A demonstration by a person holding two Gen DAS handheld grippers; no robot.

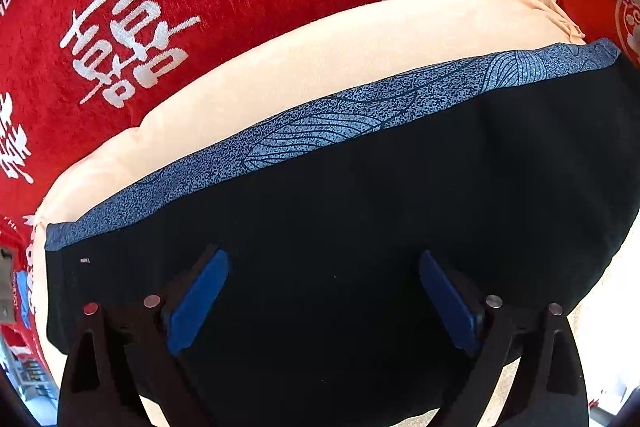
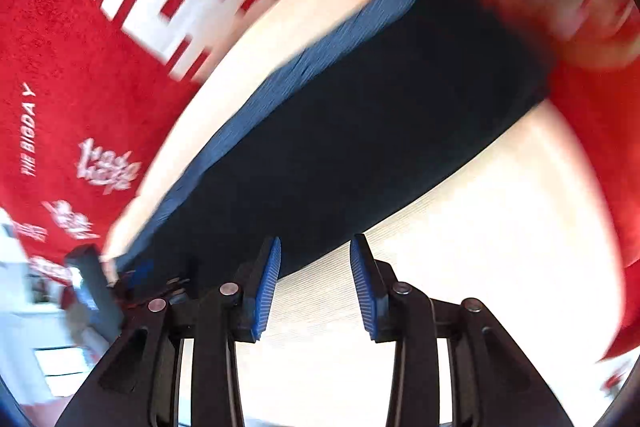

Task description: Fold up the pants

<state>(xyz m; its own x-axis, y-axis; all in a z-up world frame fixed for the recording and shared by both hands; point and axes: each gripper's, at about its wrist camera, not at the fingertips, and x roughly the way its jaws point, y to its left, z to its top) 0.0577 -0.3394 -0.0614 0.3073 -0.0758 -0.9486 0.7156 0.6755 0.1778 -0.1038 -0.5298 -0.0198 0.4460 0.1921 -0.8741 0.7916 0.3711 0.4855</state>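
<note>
Across the middle of the left wrist view the black pants (image 1: 380, 195) lie as a flat, compact dark slab, with a blue patterned band (image 1: 320, 115) running along the upper edge. They rest on a pale peach cushion (image 1: 248, 67), which sits on red cloth with white lettering (image 1: 120, 27). At the bottom of that frame the left hand-held gripper (image 1: 324, 303) hovers over the dark fabric, released, its blue pads spread wide with nothing pinched between them.

From the right wrist view, which is blurred, the pants (image 2: 380, 131) stretch diagonally from lower left to upper right. The right hand-held gripper (image 2: 316, 287) sits at the bottom centre, its pads partly apart and empty, poised over the lower edge of the garment where it meets a light surface (image 2: 480, 267).

Judging from the tidy outline, a fold looks already laid and both tools have let go. How many folds remain I cannot tell. If another is wanted, the next move calls for each hand-held gripper to pinch an end of the same edge, taking all layers together, then carry it over evenly so the slab does not skew on the soft cushion.
</note>
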